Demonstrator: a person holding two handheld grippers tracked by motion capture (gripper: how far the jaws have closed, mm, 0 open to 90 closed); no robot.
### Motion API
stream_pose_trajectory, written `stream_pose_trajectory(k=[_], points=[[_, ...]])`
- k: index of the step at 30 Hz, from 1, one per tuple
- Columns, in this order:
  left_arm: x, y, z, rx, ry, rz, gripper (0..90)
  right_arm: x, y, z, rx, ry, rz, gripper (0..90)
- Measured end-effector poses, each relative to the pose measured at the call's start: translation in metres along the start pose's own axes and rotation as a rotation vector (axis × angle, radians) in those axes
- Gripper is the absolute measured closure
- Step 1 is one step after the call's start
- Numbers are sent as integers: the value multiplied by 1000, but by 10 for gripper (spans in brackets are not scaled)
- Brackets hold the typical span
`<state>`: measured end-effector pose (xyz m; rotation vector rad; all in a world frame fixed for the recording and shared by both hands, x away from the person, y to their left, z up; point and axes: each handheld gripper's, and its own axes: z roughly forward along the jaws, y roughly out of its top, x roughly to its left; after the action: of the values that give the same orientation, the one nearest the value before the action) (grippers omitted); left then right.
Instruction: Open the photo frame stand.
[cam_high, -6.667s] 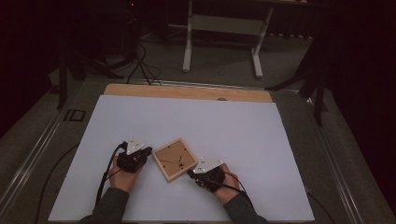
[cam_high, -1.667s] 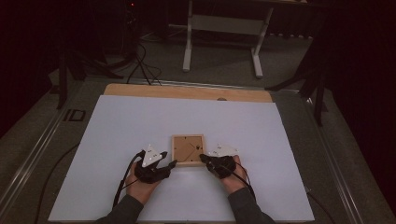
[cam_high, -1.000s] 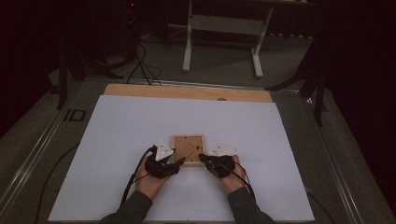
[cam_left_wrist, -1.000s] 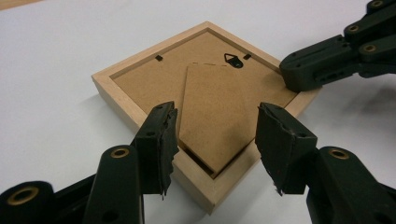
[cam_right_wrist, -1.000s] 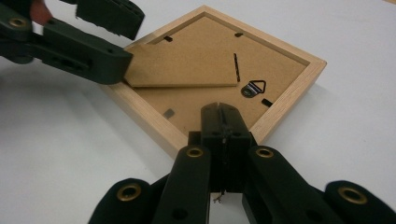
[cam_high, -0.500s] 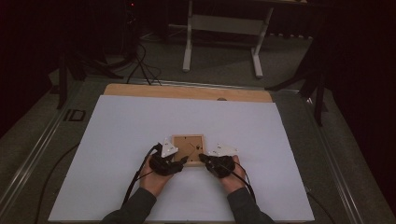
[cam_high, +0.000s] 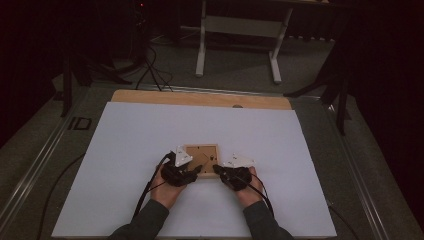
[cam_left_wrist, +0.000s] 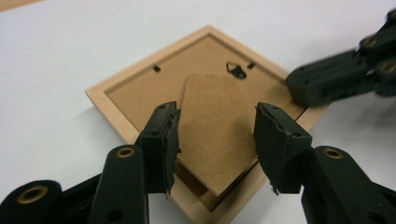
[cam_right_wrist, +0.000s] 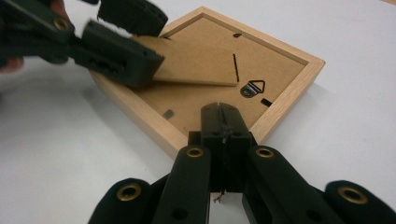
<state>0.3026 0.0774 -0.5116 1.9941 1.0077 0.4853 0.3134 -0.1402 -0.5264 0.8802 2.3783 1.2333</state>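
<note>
left claw (cam_left_wrist: 215, 140) now astride frame stand (cam_left_wrist: 217, 135)

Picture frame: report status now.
Left gripper closing around the raised stand flap. Right gripper shut, pinning the picture frame edge. Nothing in the way.

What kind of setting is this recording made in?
Probably a dim lab or recording studio: a white sheet-covered work table, black cables on the grey carpeted floor, and a white-legged desk frame behind. Work centres on a small wooden picture frame.
</note>
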Motion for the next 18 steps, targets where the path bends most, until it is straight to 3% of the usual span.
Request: stream_pose_trajectory(k=[2, 3, 4, 5, 6, 9, 14, 18], points=[[0, 3, -2, -21, -5, -15, 510, 0, 0, 0, 0, 0, 0, 897], [0, 4, -3, -36, 37, -15, 526, 0, 0, 0, 0, 0, 0, 897], [4, 5, -5, -52, 30, -35, 751, 0, 0, 0, 2, -1, -1, 896], [9, 6, -6, -77, -38, -86, 749, 0, 0, 0, 2, 2, 0, 896], [10, 7, -6, -77, -24, -86, 743, 0, 0, 0, 1, 1, 3, 896], [1, 8, -3, -56, -19, -11, 663, 0, 0, 0, 2, 0, 1, 896], [-4, 9, -4, -76, -19, -20, 584, 0, 0, 0, 1, 0, 3, 896], [-1, 10, -15, -102, -20, -21, 560, 0, 0, 0, 1, 1, 2, 896]])
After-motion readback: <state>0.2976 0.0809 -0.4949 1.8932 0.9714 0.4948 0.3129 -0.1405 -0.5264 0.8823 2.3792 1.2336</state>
